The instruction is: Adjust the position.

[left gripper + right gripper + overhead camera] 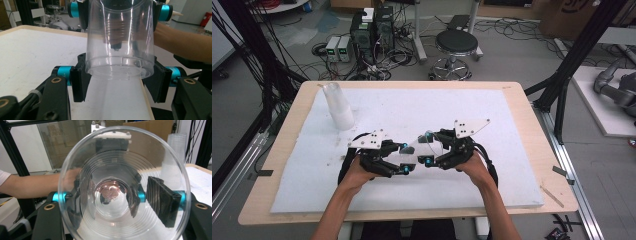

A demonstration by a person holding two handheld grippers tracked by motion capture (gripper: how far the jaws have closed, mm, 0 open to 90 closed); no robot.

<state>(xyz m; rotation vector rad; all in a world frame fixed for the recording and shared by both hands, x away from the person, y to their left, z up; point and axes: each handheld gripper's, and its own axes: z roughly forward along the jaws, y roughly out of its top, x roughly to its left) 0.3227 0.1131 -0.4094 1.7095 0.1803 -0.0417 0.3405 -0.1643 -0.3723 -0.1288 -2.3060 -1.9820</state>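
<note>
Above the middle of the white foam pad [462,105] I hold one clear plastic cup [419,146] in the air between both tools. My left gripper [404,167] is clenched on the base end of the cup; in the left gripper view its black pads [78,83] press the bottom ring from both sides. My right gripper [428,161] has its jaws at the wide mouth end, and in the right gripper view I look straight into the open cup [122,187]. Its ribbed pad [162,200] stands against the wall, so I judge that it grasps the rim end too, though the contact is not fully clear through the plastic.

I judge the work is about halfway: the cup is taken up and shared by two tools, and what is left is probably to pass it to one side and set it down, maybe near the stack of cups [338,106] at the far left of the pad.

The cup is thin, glossy and transparent, conical, with fine rings around the wall and a round flat bottom. The pad looks soft and matt, the wooden table [532,125] is smooth
</note>
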